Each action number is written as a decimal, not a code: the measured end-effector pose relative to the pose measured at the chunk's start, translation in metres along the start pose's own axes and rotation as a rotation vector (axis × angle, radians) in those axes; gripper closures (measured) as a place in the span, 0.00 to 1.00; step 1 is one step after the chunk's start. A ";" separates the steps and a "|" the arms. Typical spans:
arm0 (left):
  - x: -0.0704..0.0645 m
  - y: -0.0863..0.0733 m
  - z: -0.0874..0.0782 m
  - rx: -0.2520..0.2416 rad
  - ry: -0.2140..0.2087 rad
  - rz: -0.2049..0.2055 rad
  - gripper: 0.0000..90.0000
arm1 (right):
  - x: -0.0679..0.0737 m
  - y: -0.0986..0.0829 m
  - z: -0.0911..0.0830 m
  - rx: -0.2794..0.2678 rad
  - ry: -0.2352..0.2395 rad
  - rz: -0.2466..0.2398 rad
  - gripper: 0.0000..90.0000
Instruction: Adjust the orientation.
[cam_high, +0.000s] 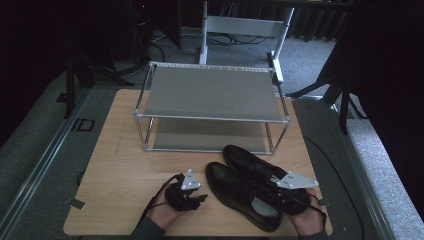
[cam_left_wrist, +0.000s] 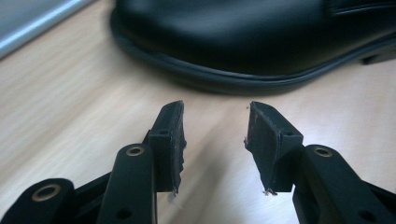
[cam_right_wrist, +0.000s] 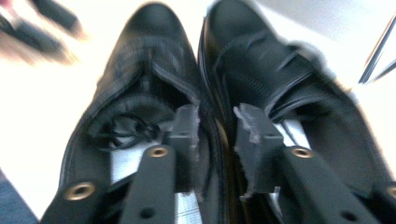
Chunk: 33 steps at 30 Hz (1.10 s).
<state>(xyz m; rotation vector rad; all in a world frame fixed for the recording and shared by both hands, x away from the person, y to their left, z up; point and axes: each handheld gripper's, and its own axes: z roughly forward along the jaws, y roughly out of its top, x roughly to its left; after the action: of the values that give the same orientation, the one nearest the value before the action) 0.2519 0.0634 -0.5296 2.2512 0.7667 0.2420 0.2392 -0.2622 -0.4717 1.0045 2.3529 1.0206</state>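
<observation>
- Our left gripper (cam_high: 200, 196) rests low at the near edge of the light wooden table (cam_high: 120, 165), its jaws parted with nothing between them; in the left gripper view the bare wood shows between the pads (cam_left_wrist: 173, 140), and the toe of the near black leather lace-up shoe (cam_left_wrist: 243, 42) lies just ahead.
- The pair of black leather shoes (cam_high: 250, 185) lies side by side, touching, on the table in front of the two-tier metal shoe rack with grey shelves (cam_high: 212, 107), toes pointing towards the rack's left.
- Our right gripper (cam_right_wrist: 217, 123) sits over the heel ends, one jaw inside each shoe, straddling the two inner walls where they meet; the jaws are not yet pressed together, so we judge them parted.
- We judge the step in hand to be grasping the pair. Next we need to close on both inner collars together, lift level, and carry the shoes to a rack shelf.
</observation>
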 end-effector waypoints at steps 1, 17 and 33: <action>-0.005 0.001 0.003 -0.002 -0.013 0.010 0.63 | -0.002 0.000 -0.007 -0.031 -0.017 0.003 0.69; -0.025 0.012 0.034 0.020 -0.098 0.038 0.65 | -0.076 -0.034 -0.009 0.000 -0.095 0.309 0.75; -0.021 0.021 0.044 0.008 -0.046 0.025 0.67 | -0.047 -0.028 -0.015 0.127 -0.162 0.321 0.83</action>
<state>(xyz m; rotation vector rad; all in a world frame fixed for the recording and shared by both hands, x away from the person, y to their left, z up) 0.2610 0.0134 -0.5447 2.2674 0.7177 0.1986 0.2492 -0.3180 -0.4793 1.4916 2.1907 0.8670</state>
